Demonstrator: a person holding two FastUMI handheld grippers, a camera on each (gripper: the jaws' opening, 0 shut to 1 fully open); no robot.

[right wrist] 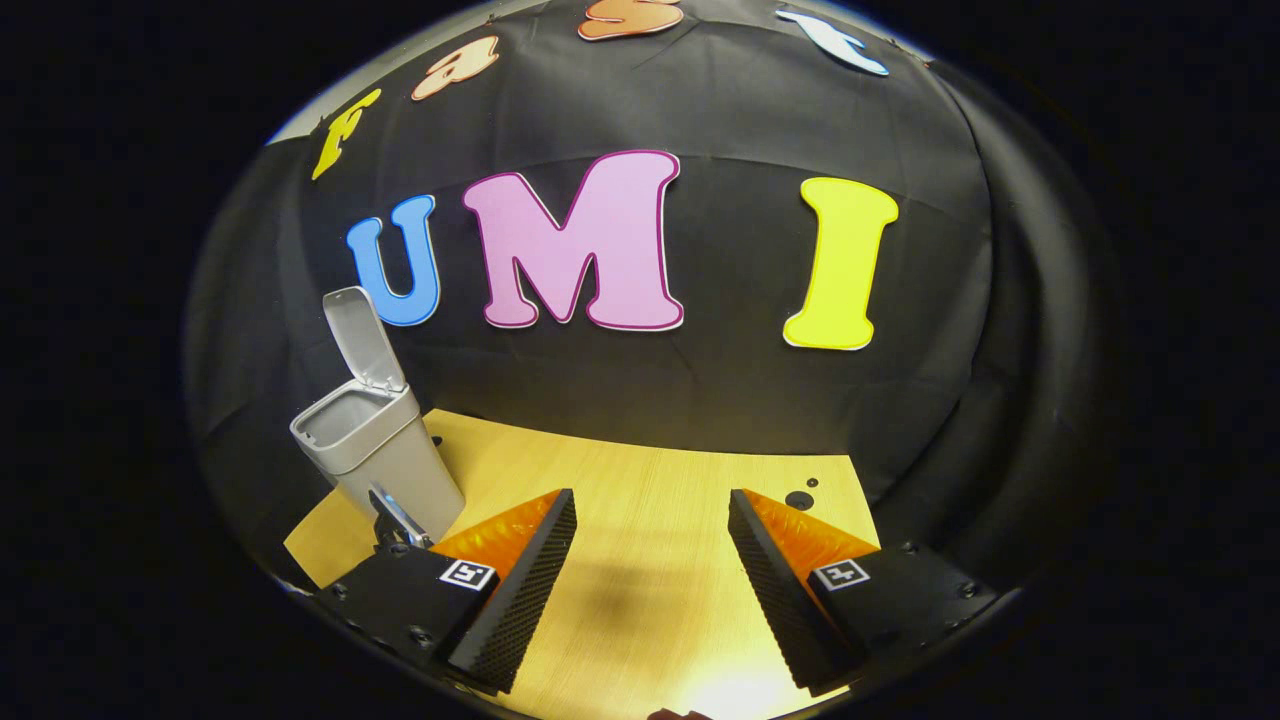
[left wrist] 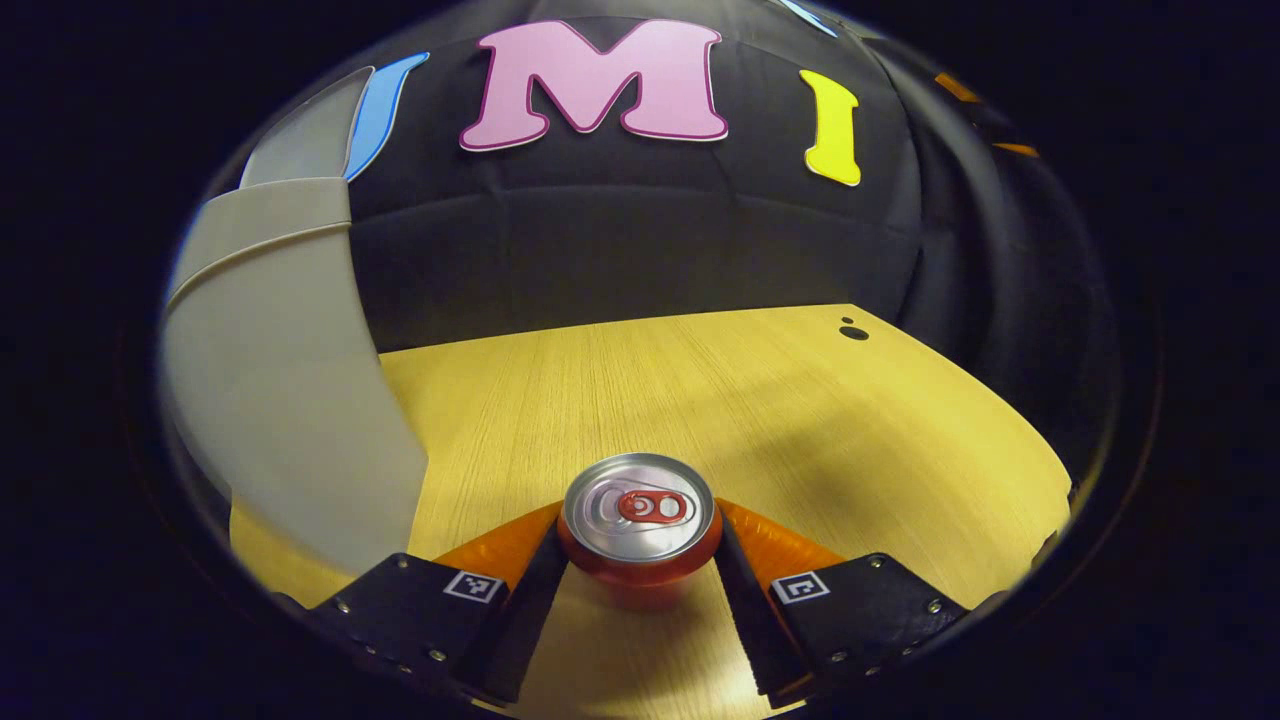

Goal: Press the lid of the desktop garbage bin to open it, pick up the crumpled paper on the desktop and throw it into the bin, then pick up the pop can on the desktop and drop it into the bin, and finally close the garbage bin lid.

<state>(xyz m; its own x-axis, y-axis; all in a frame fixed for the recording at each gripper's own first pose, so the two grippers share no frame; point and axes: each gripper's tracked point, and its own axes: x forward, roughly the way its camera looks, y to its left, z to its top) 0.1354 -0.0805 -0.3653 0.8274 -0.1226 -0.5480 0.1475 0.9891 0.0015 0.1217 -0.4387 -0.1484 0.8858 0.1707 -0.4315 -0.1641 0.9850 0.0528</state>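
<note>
A red pop can (left wrist: pixel 640 520) with a silver top stands upright on the wooden table (left wrist: pixel 800 420) in the left gripper view. My left gripper (left wrist: pixel 640 565) has a finger pressed against each side of it. The grey garbage bin (left wrist: pixel 290 400) rises close by on the left of that view. In the right gripper view the same bin (right wrist: pixel 385 460) stands at the table's far left with its lid (right wrist: pixel 355 335) swung up and open. My right gripper (right wrist: pixel 650 560) hangs open above the bare table (right wrist: pixel 650 620), nothing between its fingers.
The black cloth wall closes off the back and the right side. Small dark holes (left wrist: pixel 853 332) mark the table's far right corner, also seen as holes (right wrist: pixel 798 499) in the right gripper view. A small metallic part (right wrist: pixel 397 515) shows at the bin's base.
</note>
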